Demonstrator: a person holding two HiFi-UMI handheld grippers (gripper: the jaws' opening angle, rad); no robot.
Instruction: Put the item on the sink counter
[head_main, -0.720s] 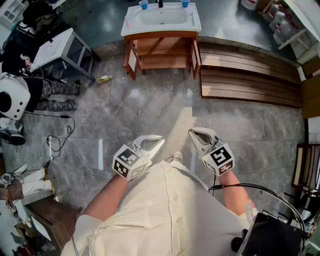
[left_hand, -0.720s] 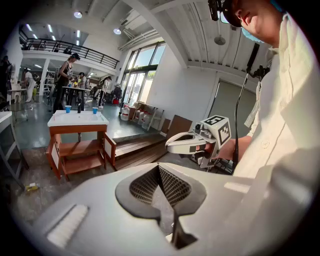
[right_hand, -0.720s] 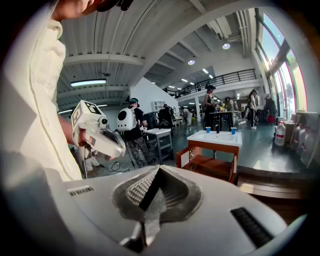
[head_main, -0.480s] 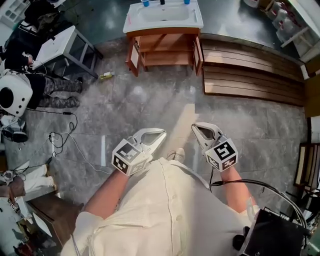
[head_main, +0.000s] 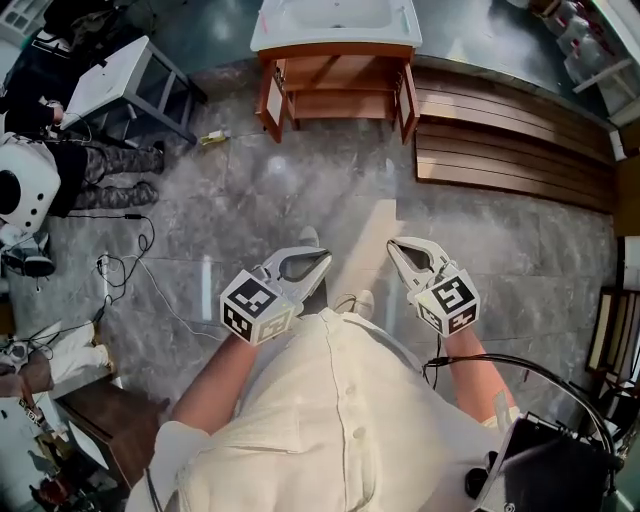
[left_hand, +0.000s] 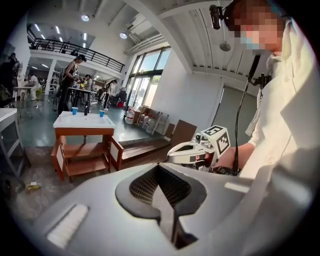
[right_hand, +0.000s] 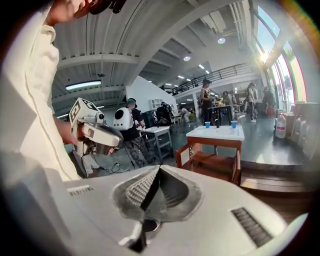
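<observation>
The sink counter (head_main: 335, 22) is a white basin top on a wooden cabinet (head_main: 335, 90) with both doors open, far ahead at the top of the head view. Two blue cups (right_hand: 207, 124) (right_hand: 234, 124) stand on it. My left gripper (head_main: 324, 259) and right gripper (head_main: 394, 246) are held side by side in front of the person's body, over bare stone floor. Both point toward the sink and both are shut with nothing between the jaws. The left gripper view shows its own closed tips (left_hand: 159, 168) and the sink counter (left_hand: 82, 120) beyond. No loose item shows in either gripper.
A white table (head_main: 110, 90) and a person in camouflage trousers (head_main: 115, 180) are at the left. Cables (head_main: 125, 285) trail over the floor there. A wooden slatted platform (head_main: 510, 150) lies right of the sink. A small yellow object (head_main: 212, 137) lies near the cabinet.
The person has walked toward the sink, which has slid up the head view so that its far edge is cut off. A shoe now shows ahead. Both grippers stay shut and level.
</observation>
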